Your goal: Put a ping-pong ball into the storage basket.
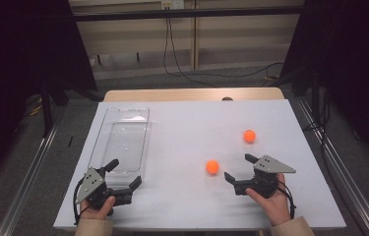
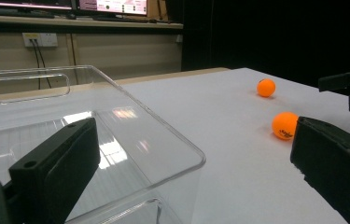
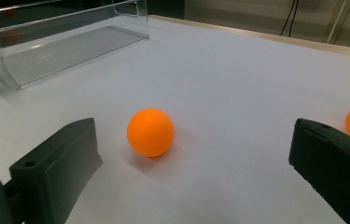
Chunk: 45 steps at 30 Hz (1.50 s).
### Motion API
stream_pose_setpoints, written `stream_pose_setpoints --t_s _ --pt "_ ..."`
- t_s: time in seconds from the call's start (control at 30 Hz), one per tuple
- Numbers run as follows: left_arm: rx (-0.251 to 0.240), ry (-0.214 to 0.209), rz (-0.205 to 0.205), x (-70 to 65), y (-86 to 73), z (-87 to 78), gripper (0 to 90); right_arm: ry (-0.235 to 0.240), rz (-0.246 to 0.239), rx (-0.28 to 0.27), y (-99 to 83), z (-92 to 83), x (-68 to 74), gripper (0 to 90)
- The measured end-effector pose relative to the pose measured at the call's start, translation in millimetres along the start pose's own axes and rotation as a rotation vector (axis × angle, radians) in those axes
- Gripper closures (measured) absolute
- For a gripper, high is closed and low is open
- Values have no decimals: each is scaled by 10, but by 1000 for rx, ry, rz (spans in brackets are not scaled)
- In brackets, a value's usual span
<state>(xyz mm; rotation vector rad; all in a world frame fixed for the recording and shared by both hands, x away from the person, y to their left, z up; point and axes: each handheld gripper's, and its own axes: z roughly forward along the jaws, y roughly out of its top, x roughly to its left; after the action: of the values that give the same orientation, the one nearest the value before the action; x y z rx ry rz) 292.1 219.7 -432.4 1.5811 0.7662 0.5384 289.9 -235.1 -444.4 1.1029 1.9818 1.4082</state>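
Currently, scene status:
Left gripper (image 1: 125,173): jaws spread wide, empty, resting at the near end of the bin (image 1: 121,139).
Right gripper (image 1: 238,168): jaws spread wide, empty, low over the table (image 1: 182,206).
Near ball (image 1: 212,167): on the table, just ahead and left of the right gripper, apart from both jaws.
Far ball (image 1: 249,136): on the table, beyond the right gripper, well apart from the bin.
Bin: clear, empty, upright on the table's left side.
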Motion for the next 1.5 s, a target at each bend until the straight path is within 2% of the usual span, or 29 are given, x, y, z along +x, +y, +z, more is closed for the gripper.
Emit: stream_pose_setpoints --t_s 1.5 --pt "2 -2 -1 -3 -5 10 13 28 -14 41 86 288 80 18"
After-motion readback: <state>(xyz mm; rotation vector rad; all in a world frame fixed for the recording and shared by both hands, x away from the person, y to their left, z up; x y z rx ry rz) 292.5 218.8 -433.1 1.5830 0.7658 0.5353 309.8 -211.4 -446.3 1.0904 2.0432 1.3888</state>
